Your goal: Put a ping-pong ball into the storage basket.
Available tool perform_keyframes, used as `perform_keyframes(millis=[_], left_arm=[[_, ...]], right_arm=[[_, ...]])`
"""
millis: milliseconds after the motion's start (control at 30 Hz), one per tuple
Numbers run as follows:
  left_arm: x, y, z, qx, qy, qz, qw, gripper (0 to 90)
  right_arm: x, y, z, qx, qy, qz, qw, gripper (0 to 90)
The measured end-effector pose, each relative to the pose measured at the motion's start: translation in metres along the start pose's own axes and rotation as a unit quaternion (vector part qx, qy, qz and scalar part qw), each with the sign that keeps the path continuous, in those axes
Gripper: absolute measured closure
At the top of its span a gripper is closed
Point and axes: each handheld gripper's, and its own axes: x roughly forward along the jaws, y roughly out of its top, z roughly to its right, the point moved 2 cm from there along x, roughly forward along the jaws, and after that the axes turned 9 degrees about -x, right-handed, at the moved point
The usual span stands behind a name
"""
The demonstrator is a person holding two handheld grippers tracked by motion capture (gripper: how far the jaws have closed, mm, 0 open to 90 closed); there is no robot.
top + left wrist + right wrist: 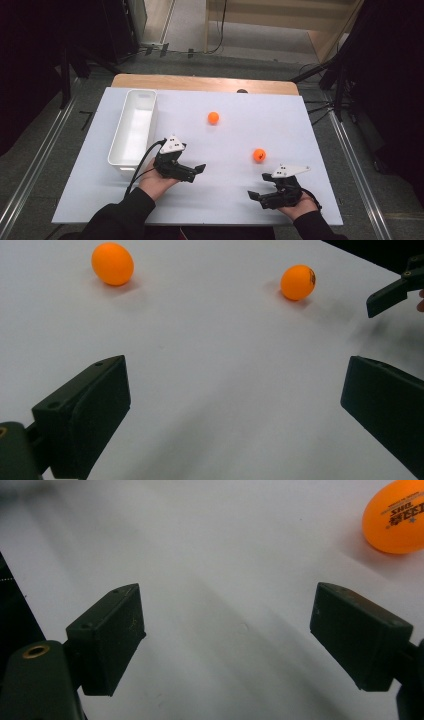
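Observation:
Two orange balls lie on the white board (235, 200). One ball (213, 118) (112, 263) sits near the middle back. The other, a printed ball (259, 155) (298, 282) (397, 517), lies to the right of centre. My left gripper (196, 173) (232, 377) is open and empty near the front left, pointing right towards the balls. My right gripper (260, 186) (225, 602) is open and empty at the front right, just short of the printed ball, which lies off its right jaw. One of its jaws shows at the right edge of the left gripper view.
A long white bin (132, 127) stands empty along the board's left side, just behind my left hand. The wooden table edge (200, 82) runs along the back. Dark floor and stands surround the table.

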Motion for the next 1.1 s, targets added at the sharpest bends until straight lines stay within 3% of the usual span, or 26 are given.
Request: perform_keyframes(millis=[400,633,1100], left_arm=[[0.013,0.014,-0.008,-0.016,0.007,0.014,0.9998,1.9],[0.023,0.021,-0.009,-0.007,0.012,0.009,0.9999,1.9],[0.039,0.030,-0.015,-0.015,0.002,-0.004,0.9999,1.9]], right_arm=[[0.000,0.000,0.000,-0.002,0.003,0.000,1.0000,12.8],[0.000,-0.001,0.000,-0.002,0.004,-0.001,1.0000,12.8],[0.000,-0.001,0.001,-0.002,0.001,0.001,1.0000,12.8]])
